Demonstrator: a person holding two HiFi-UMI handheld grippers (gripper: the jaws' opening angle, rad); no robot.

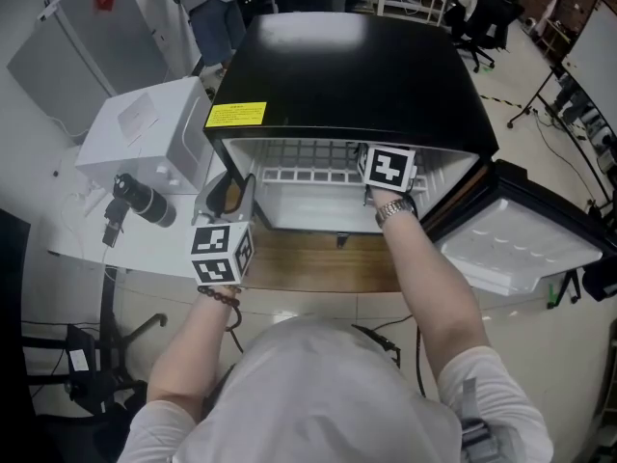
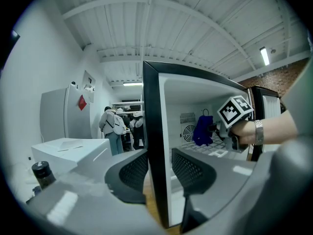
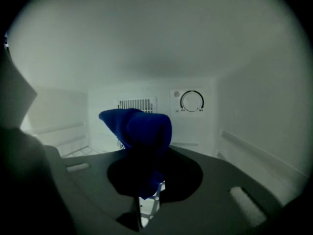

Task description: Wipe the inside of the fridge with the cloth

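Inside the fridge [image 1: 347, 66], the right gripper [image 3: 146, 182] pinches the blue cloth [image 3: 139, 129]; at nine o'clock the left gripper [image 2: 156, 173], jaws spread, straddles its wall edge.

A white box [image 1: 145, 128] sat left of the left tongs [image 1: 231, 189]. A black bottle [image 1: 145, 203] was just beside them. People [image 1: 217, 8] stood far behind.

A white table [image 1: 154, 246] bearing a white box [image 1: 145, 128] was seen left of the left gripper [image 1: 231, 191], a grey cabinet [image 1: 77, 46] beyond it. Overhead, a ribbed white ceiling [image 2: 146, 23] was lit by a strip light [image 2: 264, 56].
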